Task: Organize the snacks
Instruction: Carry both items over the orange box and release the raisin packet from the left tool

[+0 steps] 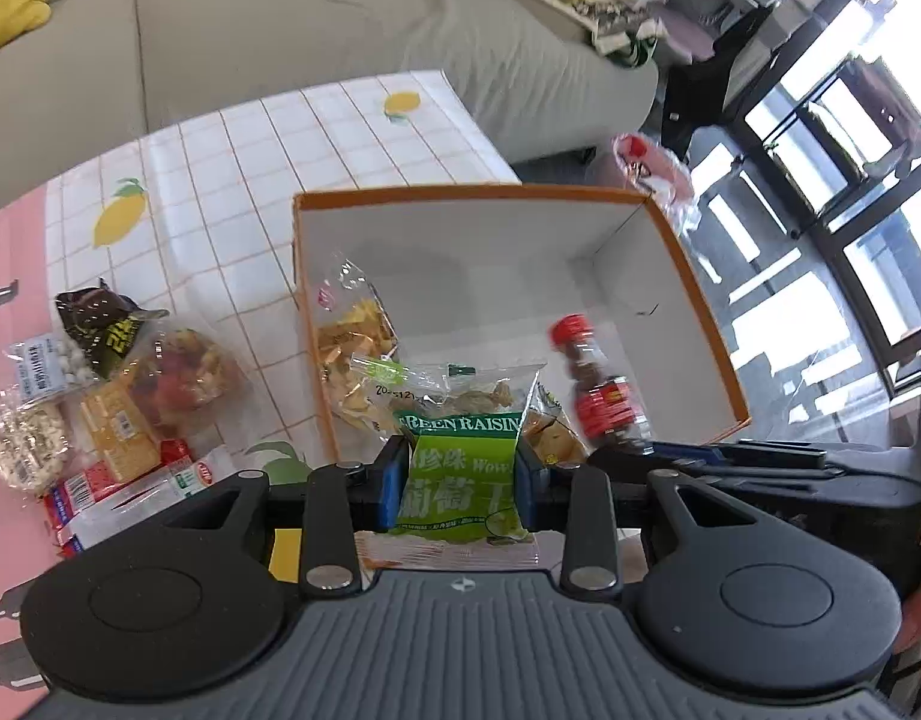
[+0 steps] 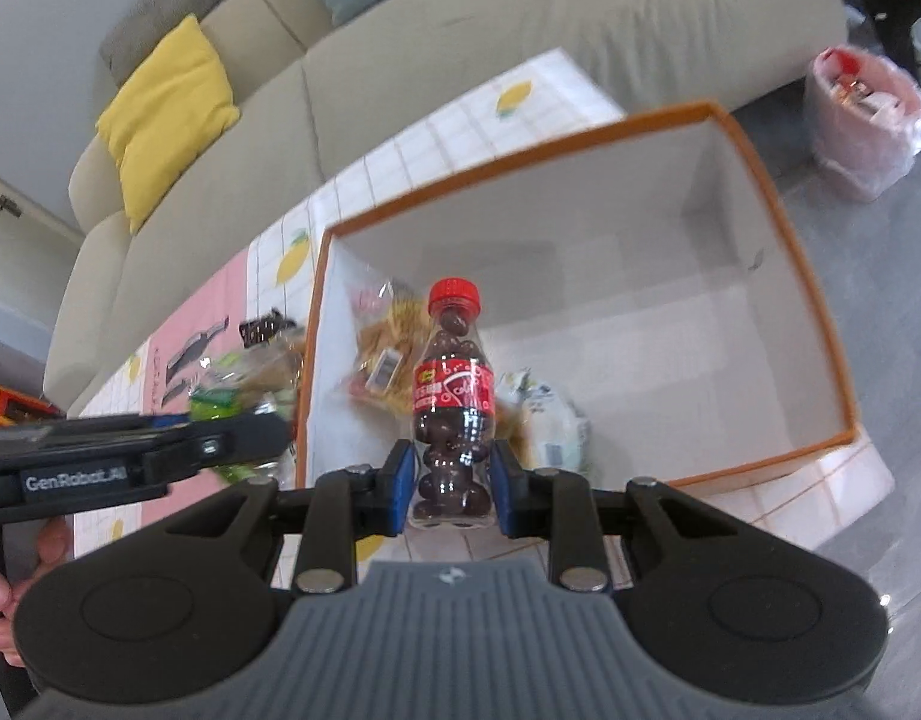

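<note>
Both tools are closed on snacks, poised above the near edge of the box. My left tool (image 1: 463, 468) pinches a green raisin packet (image 1: 460, 456) between its blue pads, gripping the packet's middle so that the clear top edge stands up in front of the fingers. My right tool (image 2: 449, 483) clamps the lower part of a small bottle (image 2: 453, 402) with a red cap and red label, filled with dark round chocolates; the bottle stands roughly upright in the grip.

The orange-rimmed box (image 2: 778, 222) with white inner walls sits on the tabletop (image 1: 232, 180), which wears a white grid cloth printed with lemons. Most of the box floor is bare. In its near left corner lies a clear bag of yellow chips (image 1: 355, 354), and beside that, in the right wrist view, a pale wrapped packet (image 2: 547, 420).

On the tabletop to the left of the box, well apart from its wall, is a cluster of loose snacks (image 1: 100, 396): a dark packet, a clear bag of mixed pieces, a bag of white balls, a yellow cracker pack and a red-and-white wrapper.

Beyond the tabletop runs a beige sofa (image 2: 400, 78) with a yellow cushion (image 2: 166, 114). A pink bag (image 2: 862, 120) stands on the floor to the right.
</note>
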The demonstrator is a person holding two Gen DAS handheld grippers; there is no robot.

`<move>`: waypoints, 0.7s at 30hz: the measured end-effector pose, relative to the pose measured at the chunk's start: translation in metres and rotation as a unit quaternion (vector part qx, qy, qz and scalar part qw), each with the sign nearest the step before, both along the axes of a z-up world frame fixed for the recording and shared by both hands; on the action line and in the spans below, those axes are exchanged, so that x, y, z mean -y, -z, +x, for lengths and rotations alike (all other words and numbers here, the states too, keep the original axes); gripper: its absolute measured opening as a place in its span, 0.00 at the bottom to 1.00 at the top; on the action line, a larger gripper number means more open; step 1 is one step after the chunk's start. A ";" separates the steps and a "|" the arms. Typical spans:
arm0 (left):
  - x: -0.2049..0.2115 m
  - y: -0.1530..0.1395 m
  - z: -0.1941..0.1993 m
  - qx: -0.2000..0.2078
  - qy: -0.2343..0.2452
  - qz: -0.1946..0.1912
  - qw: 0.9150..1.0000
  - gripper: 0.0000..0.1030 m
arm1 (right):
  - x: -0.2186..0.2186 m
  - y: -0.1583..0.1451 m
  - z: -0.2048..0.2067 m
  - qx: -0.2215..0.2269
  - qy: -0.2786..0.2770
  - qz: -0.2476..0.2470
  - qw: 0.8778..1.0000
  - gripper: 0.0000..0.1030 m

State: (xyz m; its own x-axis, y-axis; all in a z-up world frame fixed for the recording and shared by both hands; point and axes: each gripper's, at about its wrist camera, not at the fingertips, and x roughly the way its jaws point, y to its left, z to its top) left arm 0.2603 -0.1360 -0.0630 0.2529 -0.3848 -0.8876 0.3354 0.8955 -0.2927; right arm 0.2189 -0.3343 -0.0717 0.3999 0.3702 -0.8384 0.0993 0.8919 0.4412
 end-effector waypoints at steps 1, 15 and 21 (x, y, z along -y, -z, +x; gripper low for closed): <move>0.002 0.003 0.003 -0.004 0.001 0.002 1.000 0.38 | -0.001 0.005 0.003 -0.007 -0.001 -0.001 1.000 0.24; 0.039 0.038 0.032 -0.021 0.034 0.044 0.998 0.38 | 0.033 0.052 0.040 -0.045 0.035 -0.049 0.997 0.24; 0.061 0.056 0.032 -0.019 0.088 0.101 0.991 0.38 | 0.036 0.037 0.036 -0.021 0.019 -0.034 0.999 0.24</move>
State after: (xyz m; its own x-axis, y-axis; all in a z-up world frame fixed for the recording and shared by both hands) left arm 0.2920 -0.1973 -0.1189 0.1617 -0.2329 -0.9590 0.4839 0.8656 -0.1286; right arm 0.2544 -0.3703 -0.1087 0.3758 0.2975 -0.8777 0.1510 0.9148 0.3747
